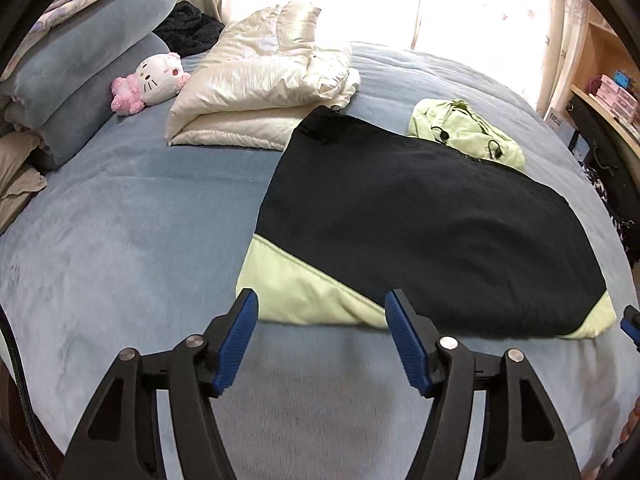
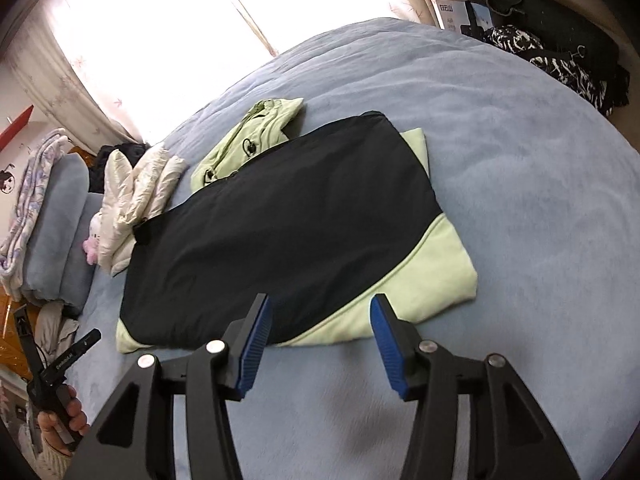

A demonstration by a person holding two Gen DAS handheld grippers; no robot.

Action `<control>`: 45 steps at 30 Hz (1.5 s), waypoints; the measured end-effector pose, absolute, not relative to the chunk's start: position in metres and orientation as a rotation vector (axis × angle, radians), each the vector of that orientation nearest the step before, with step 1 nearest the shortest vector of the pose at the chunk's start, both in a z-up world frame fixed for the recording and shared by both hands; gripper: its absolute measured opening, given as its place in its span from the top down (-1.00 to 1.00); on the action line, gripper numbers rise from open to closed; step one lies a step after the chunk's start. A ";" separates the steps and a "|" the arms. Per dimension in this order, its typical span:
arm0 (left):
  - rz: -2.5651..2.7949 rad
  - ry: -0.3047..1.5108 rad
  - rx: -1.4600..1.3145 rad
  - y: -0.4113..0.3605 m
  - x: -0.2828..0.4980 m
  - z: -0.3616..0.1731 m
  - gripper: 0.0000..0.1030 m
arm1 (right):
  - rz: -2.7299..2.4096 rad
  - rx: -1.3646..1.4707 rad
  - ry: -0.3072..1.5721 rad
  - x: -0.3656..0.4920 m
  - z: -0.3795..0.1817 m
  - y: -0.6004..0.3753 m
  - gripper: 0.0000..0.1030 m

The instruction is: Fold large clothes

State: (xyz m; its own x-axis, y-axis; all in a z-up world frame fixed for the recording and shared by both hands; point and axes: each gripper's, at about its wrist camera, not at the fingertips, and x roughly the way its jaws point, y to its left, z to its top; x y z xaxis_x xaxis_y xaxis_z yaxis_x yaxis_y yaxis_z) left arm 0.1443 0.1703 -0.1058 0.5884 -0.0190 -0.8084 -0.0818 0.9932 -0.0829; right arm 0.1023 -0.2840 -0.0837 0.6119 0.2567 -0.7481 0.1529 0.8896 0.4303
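Observation:
A large black and pale-green hooded jacket (image 1: 420, 220) lies folded flat on the blue bedspread (image 1: 132, 248), its green hood (image 1: 464, 128) bunched at the far end. My left gripper (image 1: 322, 298) hovers open just above the jacket's near green edge, with nothing between its blue pads. In the right wrist view the same jacket (image 2: 288, 216) stretches away from my right gripper (image 2: 320, 300), which is also open and empty over the near hem. A hand holds the left gripper (image 2: 60, 364) at the lower left of that view.
A cream puffy jacket (image 1: 260, 80) lies folded beyond the black one, beside a white and pink plush toy (image 1: 156, 78). Rolled blue blankets (image 1: 80, 72) are stacked at the left. Shelves (image 1: 608, 92) stand to the right, and a black-and-white cloth (image 2: 560, 60) hangs past the bed's edge.

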 end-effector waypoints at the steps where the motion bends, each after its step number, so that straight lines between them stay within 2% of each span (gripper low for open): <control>1: 0.032 0.944 -0.120 0.170 0.141 -0.106 -0.27 | 0.072 0.497 0.922 0.100 -0.084 -0.284 -0.01; 3: 0.011 0.955 -0.147 0.172 0.134 -0.110 -0.28 | 0.087 0.520 0.924 0.096 -0.087 -0.283 -0.05; 4: -0.012 0.963 -0.180 0.174 0.131 -0.113 -0.31 | 0.094 0.534 0.928 0.093 -0.090 -0.283 -0.12; 7: -0.108 0.984 -0.329 0.184 0.124 -0.127 -0.43 | 0.112 0.585 0.948 0.088 -0.102 -0.283 -0.16; 18: -0.179 1.034 -0.713 0.210 0.141 -0.191 -0.44 | 0.149 0.814 1.025 0.100 -0.159 -0.285 -0.16; 23: -0.170 0.999 -0.772 0.211 0.158 -0.206 -0.44 | 0.142 0.882 0.986 0.115 -0.174 -0.287 -0.16; 32: -0.113 0.928 -0.722 0.199 0.201 -0.212 -0.42 | 0.070 0.940 0.883 0.158 -0.186 -0.295 -0.16; 33: -0.093 0.913 -0.713 0.196 0.204 -0.211 -0.34 | 0.060 0.944 0.872 0.163 -0.188 -0.295 -0.16; 34: -0.078 0.907 -0.707 0.195 0.208 -0.211 -0.01 | 0.053 0.946 0.865 0.166 -0.189 -0.296 -0.16; 35: -0.054 0.909 -0.703 0.194 0.212 -0.212 0.49 | 0.047 0.940 0.861 0.170 -0.189 -0.295 -0.14; 37: -0.013 0.914 -0.735 0.196 0.217 -0.215 0.78 | 0.019 0.892 0.858 0.175 -0.186 -0.293 0.26; 38: -0.006 0.909 -0.761 0.198 0.217 -0.216 0.83 | 0.011 0.874 0.866 0.177 -0.187 -0.292 0.66; 40: 0.017 0.895 -0.744 0.195 0.214 -0.211 0.88 | 0.022 0.902 0.859 0.174 -0.190 -0.297 0.81; 45: 0.058 0.854 -0.666 0.179 0.199 -0.179 0.94 | 0.018 0.846 0.812 0.161 -0.169 -0.293 0.89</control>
State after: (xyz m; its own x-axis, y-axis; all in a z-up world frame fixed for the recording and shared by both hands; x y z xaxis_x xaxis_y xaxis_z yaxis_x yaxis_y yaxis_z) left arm 0.1995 0.1785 -0.1793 0.6685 -0.2103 -0.7133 -0.3046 0.7976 -0.5207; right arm 0.1609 -0.2932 -0.1690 0.7062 0.3201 -0.6315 0.2918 0.6811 0.6715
